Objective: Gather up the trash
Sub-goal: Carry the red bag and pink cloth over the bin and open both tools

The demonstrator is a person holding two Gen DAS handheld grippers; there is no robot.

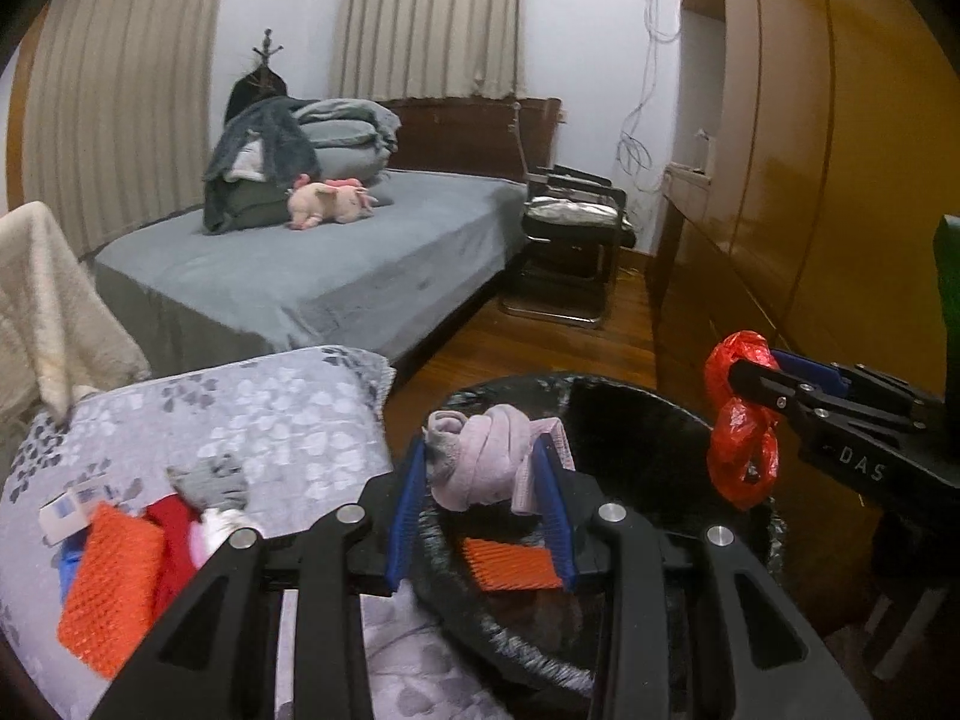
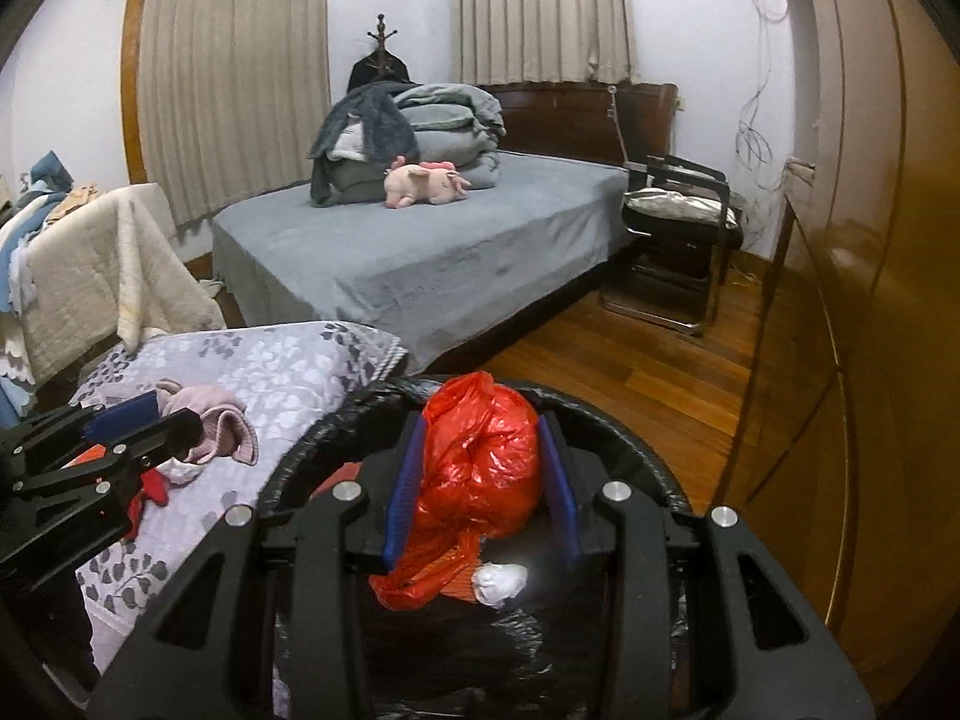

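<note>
My left gripper [image 1: 480, 480] is shut on a bunched pale pink cloth [image 1: 489, 456], held over the near rim of a black-lined bin [image 1: 648, 438]. An orange mesh piece [image 1: 510, 564] lies inside the bin below it. My right gripper [image 2: 480, 474] is shut on a crumpled red plastic bag [image 2: 480, 462], above the same bin [image 2: 648, 456]. A white wad [image 2: 498, 582] and an orange-red scrap lie in the bin under it. In the left wrist view the right gripper [image 1: 741, 381] shows at the right with the red bag [image 1: 741, 420]. In the right wrist view the left gripper [image 2: 180, 426] shows at the left with the pink cloth [image 2: 216, 420].
Left of the bin, a floral grey cushion [image 1: 252, 414] carries an orange mesh piece [image 1: 108, 588], red cloth, a grey rag and a paper label. Behind stand a grey bed [image 1: 336, 264] with a pink plush pig, a black chair [image 1: 576, 228], and a wooden wardrobe [image 1: 840, 150] on the right.
</note>
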